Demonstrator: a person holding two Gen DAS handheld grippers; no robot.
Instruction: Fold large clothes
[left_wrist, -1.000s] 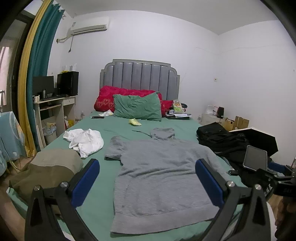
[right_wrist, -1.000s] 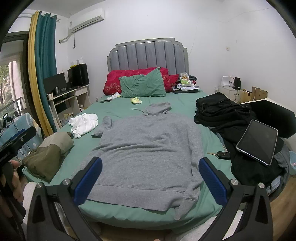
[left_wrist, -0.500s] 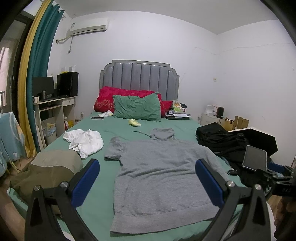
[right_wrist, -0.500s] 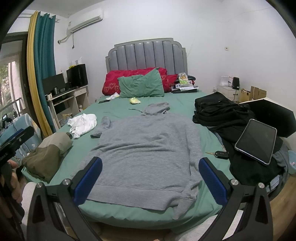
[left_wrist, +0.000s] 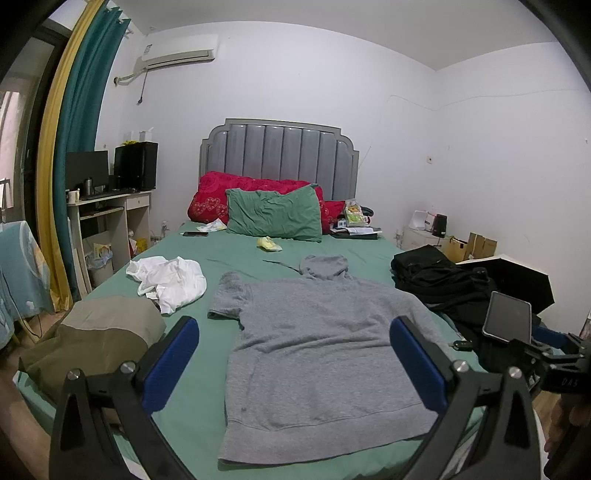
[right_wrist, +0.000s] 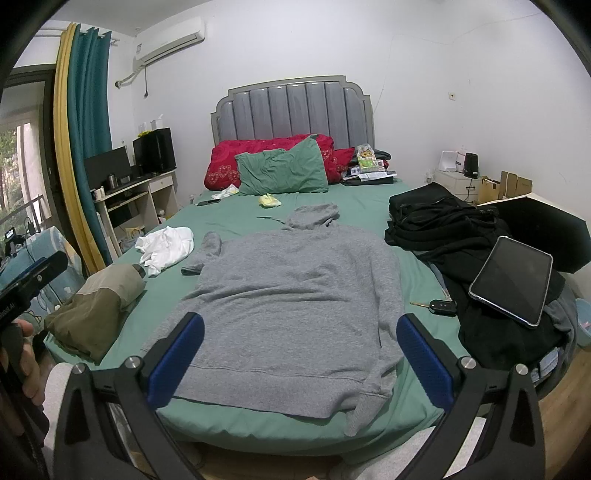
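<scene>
A grey hoodie (left_wrist: 317, 339) (right_wrist: 295, 295) lies spread flat on the green bed (left_wrist: 236, 258) (right_wrist: 369, 206), hem toward me, hood toward the pillows. Its left sleeve is folded in; the right sleeve hangs over the foot edge in the right wrist view. My left gripper (left_wrist: 291, 365) is open, held above the foot of the bed with nothing between its blue pads. My right gripper (right_wrist: 301, 365) is also open and empty, above the hoodie's hem. Neither touches the cloth.
A white garment (left_wrist: 170, 280) and an olive folded bundle (left_wrist: 96, 339) lie on the bed's left. Black clothes (right_wrist: 439, 221), a tablet (right_wrist: 513, 280) and a car key (right_wrist: 441, 305) sit on the right. Pillows (right_wrist: 280, 173) lean against the headboard. A desk (left_wrist: 110, 206) stands left.
Both views have shifted only slightly; the grippers stay open and the hoodie has not moved.
</scene>
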